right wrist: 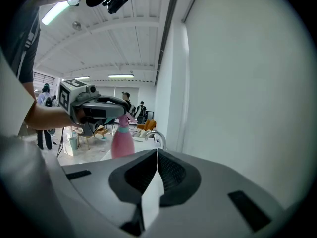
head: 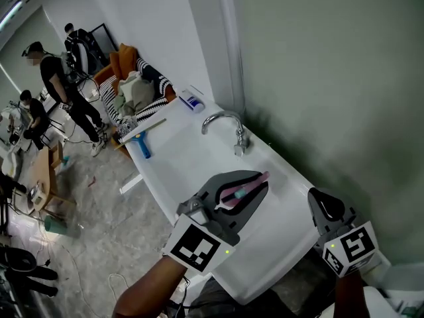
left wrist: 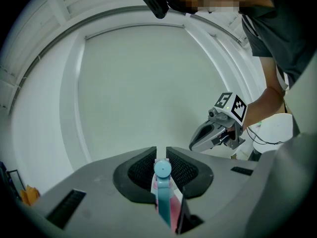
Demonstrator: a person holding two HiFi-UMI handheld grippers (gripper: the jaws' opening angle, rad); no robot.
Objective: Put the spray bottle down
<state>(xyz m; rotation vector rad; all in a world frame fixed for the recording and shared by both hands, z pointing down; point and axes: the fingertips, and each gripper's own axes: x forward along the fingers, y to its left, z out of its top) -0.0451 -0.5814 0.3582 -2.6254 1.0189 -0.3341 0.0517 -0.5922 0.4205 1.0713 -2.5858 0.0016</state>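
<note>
The left hand-held gripper [head: 258,184] is clamping the neck of the pink spray bottle [head: 237,193] and holding it over the white sink [head: 189,167], apparently clear of the surface. The right hand-held gripper [head: 317,197] is hovering just beside it with its jaws closed together. The put-down is judged as not yet done. Lowering the bottle onto the surface short of the faucet [head: 225,121] and opening the jaws are remaining.

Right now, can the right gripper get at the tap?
Probably yes: the tap lies straight ahead of the right gripper, with the spray bottle off to one side, though its jaws grip a white cloth.
</note>
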